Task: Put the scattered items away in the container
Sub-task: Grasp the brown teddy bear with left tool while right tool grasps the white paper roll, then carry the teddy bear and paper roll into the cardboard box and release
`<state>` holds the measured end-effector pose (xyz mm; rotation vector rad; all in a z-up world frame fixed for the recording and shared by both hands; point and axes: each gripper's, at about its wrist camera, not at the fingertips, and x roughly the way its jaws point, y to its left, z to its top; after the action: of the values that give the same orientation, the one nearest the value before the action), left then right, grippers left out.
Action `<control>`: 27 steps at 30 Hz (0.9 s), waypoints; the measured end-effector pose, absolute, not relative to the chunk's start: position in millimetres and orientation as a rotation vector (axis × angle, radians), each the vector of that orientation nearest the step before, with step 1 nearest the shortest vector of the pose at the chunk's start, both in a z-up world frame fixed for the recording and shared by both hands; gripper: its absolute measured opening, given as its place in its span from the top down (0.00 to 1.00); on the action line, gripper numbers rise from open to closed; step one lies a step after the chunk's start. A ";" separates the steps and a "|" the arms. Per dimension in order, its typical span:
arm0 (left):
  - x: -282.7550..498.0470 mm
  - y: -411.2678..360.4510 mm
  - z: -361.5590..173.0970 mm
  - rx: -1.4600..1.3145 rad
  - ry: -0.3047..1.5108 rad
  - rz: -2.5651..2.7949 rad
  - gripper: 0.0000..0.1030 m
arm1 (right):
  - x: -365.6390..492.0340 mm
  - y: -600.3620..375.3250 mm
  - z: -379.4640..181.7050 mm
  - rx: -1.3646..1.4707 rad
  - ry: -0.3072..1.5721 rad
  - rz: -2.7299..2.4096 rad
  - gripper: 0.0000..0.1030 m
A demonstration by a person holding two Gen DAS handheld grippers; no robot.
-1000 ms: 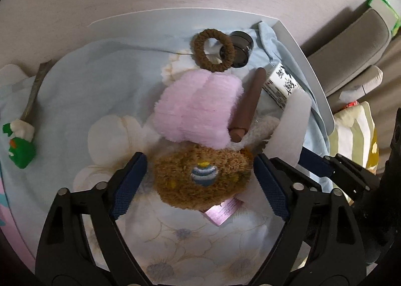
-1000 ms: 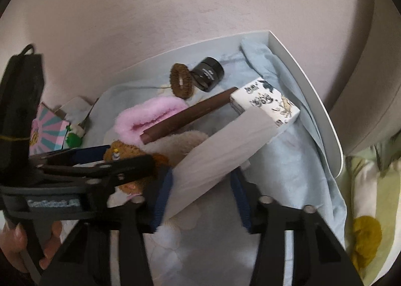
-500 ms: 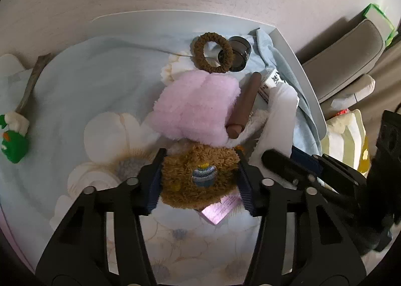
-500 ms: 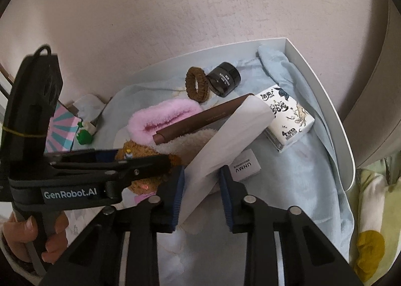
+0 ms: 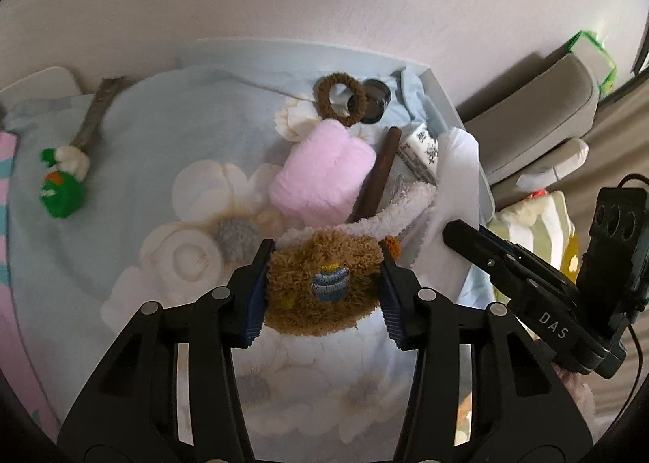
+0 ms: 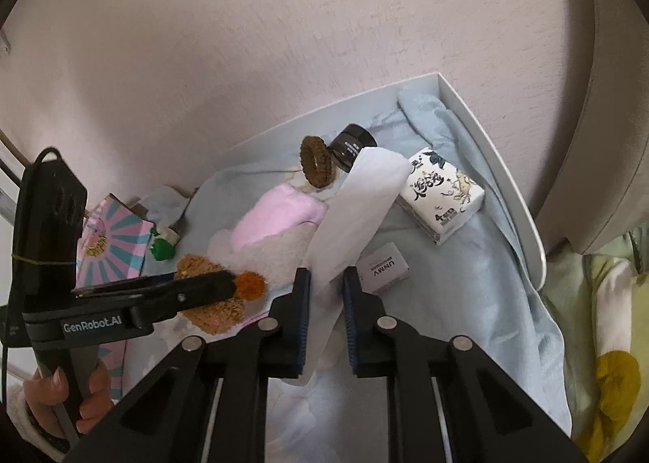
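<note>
My left gripper [image 5: 323, 289] is shut on a brown plush toy [image 5: 324, 284] and holds it above the blue floral cloth. My right gripper [image 6: 327, 315] is shut on a white paper sheet [image 6: 357, 207], which stands up over the pile. The white tray [image 6: 507, 179] holds a pink fluffy item [image 5: 320, 171], a brown stick [image 5: 379, 175], a brown hair ring [image 5: 340, 99], a black jar [image 6: 352, 146], a printed tissue pack [image 6: 442, 195] and a small grey box [image 6: 383, 266]. The plush also shows in the right wrist view [image 6: 211, 292].
A green toy on a stick [image 5: 65, 187] lies at the left on the cloth. A pink and teal striped box [image 6: 109, 240] sits left of the tray. A grey cushion [image 5: 539, 114] and a yellow-green striped pillow [image 5: 539, 228] lie to the right.
My left gripper closed on the brown plush and lifted it. My right gripper closed on the white paper and raised it, uncovering the small grey box.
</note>
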<state>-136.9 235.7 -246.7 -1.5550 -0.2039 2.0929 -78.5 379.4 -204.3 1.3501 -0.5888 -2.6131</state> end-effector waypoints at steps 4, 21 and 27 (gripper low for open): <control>-127.0 218.8 -219.8 -1.516 -0.212 2.147 0.58 | -69.3 377.0 -184.2 1.310 -0.565 -2.631 0.86; -51.2 95.4 -72.8 -1.276 -0.144 2.557 0.57 | -26.8 312.1 -57.3 1.069 -0.259 -2.660 0.86; -22.9 11.6 -43.9 -1.279 -0.176 2.774 0.57 | -35.2 252.4 -25.4 0.980 -0.158 -2.541 0.86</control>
<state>-22.9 11.6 -43.9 -1.2789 -0.1762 2.7735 -35.2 252.4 -25.4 0.9796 -0.1582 -2.5413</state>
